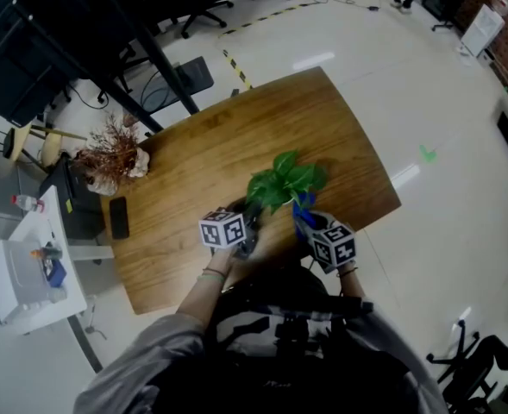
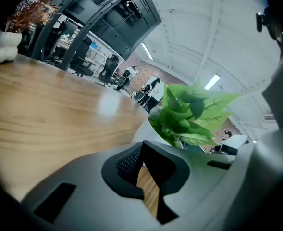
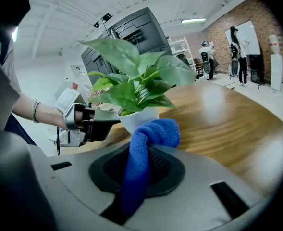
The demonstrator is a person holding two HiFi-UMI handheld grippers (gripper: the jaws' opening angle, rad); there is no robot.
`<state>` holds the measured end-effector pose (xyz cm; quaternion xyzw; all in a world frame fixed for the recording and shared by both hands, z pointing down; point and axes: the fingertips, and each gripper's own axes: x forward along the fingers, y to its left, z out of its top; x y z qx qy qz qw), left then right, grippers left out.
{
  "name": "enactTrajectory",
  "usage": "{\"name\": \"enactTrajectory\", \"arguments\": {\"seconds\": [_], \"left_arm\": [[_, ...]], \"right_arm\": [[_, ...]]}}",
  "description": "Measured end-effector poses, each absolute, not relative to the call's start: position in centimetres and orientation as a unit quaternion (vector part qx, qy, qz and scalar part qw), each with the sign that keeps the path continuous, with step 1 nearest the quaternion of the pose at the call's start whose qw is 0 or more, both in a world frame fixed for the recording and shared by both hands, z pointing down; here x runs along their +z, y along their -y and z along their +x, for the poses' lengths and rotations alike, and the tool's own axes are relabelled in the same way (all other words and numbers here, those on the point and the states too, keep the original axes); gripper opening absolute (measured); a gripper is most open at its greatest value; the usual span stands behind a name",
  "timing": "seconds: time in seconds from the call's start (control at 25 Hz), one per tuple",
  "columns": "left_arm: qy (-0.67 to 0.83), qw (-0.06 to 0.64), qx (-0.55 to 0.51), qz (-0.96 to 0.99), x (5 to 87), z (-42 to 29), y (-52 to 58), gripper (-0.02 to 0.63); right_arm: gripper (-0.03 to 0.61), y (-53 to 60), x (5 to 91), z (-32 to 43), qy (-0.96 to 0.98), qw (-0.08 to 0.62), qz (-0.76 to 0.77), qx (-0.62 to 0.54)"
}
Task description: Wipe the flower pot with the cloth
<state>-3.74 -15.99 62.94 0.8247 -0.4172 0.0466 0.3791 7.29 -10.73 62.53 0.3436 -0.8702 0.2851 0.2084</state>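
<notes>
1. On the wooden worktop [image 1: 193,162], rounded at its corners, stood one flower pot [image 3: 139,119], smooth and white, holding one leafy green plant [image 1: 284,179].
2. One fuzzy blue cloth [image 3: 143,146] was bunched in the right claw [image 3: 139,167], which gripped it just beside the pot; whether the two touched was unclear.
3. The left claw [image 2: 143,150] was clenched, its jaws nearly together on the pot's rim.
4. One dried brown bunch [image 1: 111,149] and one flat black slab [image 1: 119,217] lay well apart from the pot.
5. Seen from the head view, the leaves and both claws hid most of the pot.
</notes>
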Motion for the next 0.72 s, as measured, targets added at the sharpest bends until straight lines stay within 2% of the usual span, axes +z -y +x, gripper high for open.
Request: {"name": "enactTrajectory", "arguments": {"seconds": [0.24, 0.44, 0.72], "left_arm": [[0.391, 0.388, 0.057, 0.833, 63.5, -1.6, 12.8, 0.005], [0.371, 0.381, 0.056, 0.845, 62.8, 0.0, 12.7, 0.005], [0.379, 0.374, 0.06, 0.844, 62.5, -1.3, 13.8, 0.005]], "right_arm": [[0.06, 13.5, 61.3, 9.3, 0.87, 0.204, 0.366, 0.261], [0.06, 14.5, 60.9, 8.3, 0.879, 0.199, 0.354, 0.25], [0.06, 13.1, 61.3, 6.0, 0.887, 0.205, 0.325, 0.256]]}}
